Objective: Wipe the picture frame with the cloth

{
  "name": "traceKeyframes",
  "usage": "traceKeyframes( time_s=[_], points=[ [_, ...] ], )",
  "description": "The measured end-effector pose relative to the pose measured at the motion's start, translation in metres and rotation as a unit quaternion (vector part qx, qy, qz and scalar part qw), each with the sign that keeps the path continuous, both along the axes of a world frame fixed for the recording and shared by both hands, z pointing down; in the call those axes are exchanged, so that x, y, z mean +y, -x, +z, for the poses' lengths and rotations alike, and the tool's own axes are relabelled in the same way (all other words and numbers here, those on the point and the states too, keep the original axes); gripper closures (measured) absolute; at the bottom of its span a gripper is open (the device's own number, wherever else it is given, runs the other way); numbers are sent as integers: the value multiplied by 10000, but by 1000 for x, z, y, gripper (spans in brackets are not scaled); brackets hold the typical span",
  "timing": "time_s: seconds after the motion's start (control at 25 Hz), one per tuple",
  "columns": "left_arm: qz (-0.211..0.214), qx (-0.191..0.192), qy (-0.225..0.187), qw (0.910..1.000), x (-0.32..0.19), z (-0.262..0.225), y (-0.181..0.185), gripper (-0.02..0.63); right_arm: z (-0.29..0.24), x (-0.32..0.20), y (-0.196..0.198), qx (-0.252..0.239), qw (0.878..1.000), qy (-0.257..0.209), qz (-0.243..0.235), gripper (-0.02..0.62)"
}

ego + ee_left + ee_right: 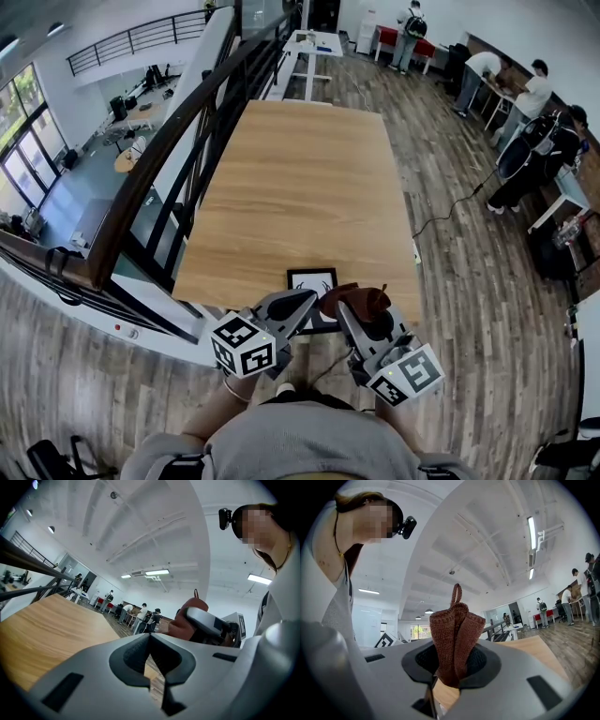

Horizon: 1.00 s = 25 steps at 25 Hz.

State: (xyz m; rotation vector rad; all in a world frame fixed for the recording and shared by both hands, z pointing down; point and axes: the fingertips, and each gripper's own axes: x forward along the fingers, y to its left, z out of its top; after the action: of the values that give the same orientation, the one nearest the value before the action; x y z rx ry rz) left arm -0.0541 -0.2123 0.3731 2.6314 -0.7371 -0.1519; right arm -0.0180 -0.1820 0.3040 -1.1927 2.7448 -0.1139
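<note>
A black picture frame (312, 278) with a white mat lies flat at the near edge of the wooden table (300, 178). Both grippers cover its near part. My left gripper (307, 302) points right, its tip over the frame's near left corner. Its jaws are shut, and in the left gripper view (151, 644) nothing shows between them. I cannot tell whether it touches the frame. My right gripper (349, 311) is shut on a bunched brown knitted cloth (364, 298) (454, 637), which stands up out of the jaws (449, 677) beside the frame's right side.
A dark stair railing (159, 169) runs along the table's left side, with a drop to a lower floor beyond. Several people (525, 103) stand at desks to the far right. A black cable (450, 211) crosses the wooden floor right of the table.
</note>
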Motion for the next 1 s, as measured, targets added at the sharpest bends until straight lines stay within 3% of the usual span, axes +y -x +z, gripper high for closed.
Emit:
traceKeyframes(
  time_s=[0.12, 0.32, 0.52, 0.8, 1.0],
  points=[
    [112, 46, 65, 9999, 7, 6, 4, 598, 4, 5, 3, -92, 9999, -7, 143, 499],
    [217, -144, -140, 9996, 30, 7, 6, 598, 4, 29, 7, -120, 9997, -60, 227, 499],
    [237, -60, -271, 9993, 59, -6, 6, 598, -9, 63, 10, -82, 9994, -285, 197, 499],
    [34, -120, -548, 9984, 136, -21, -13, 598, -19, 148, -10, -45, 9991, -389, 163, 499],
    [-93, -101, -422, 9990, 203, -11, -24, 598, -9, 215, -24, -135, 9995, -221, 172, 499]
  ],
)
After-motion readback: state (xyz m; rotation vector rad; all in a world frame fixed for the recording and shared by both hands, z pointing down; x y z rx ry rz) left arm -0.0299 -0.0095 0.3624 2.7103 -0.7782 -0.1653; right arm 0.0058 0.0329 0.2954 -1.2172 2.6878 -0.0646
